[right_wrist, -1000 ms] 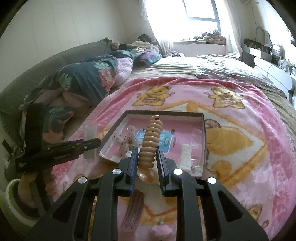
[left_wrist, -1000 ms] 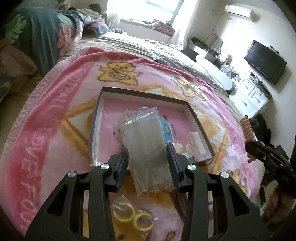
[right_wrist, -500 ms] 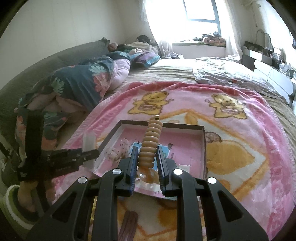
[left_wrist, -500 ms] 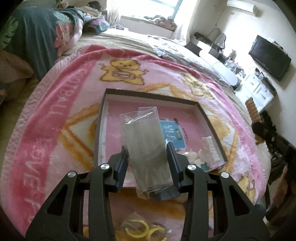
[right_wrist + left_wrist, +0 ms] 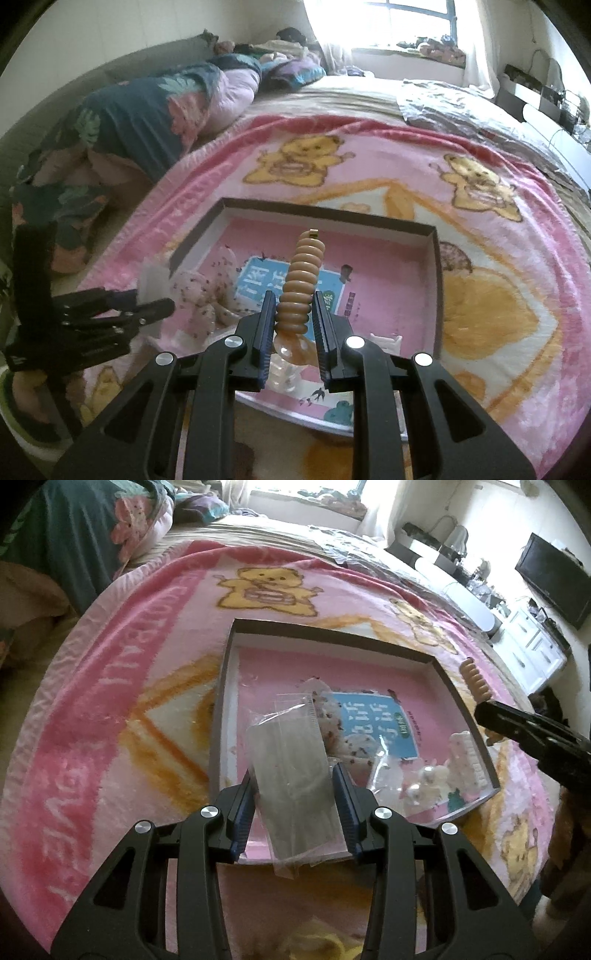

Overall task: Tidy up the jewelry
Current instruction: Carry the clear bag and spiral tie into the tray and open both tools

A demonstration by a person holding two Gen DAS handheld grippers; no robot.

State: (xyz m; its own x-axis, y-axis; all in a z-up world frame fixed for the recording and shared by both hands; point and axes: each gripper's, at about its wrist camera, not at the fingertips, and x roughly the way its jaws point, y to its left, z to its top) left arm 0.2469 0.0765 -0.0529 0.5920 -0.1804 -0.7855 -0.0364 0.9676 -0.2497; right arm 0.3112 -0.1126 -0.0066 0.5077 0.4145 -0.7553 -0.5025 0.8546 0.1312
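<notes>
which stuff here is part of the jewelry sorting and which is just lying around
Part of the job:
- shallow box
- clear plastic packet clamped in the left gripper
- tan beaded bracelet clamped in the right gripper
- small bagged pieces in the box

Just lying about:
- pink bear blanket
- floral quilt
- TV

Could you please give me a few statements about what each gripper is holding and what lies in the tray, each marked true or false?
1. The left gripper is shut on a clear plastic bag. True.
2. The right gripper is empty. False: it is shut on a string of tan beads.
3. The tray rests on a pink blanket with bears on it. True.
4. The tray holds nothing. False: a blue printed card and small packets lie in it.
5. The beads hang down limp. False: they stick up past the fingertips.
</notes>
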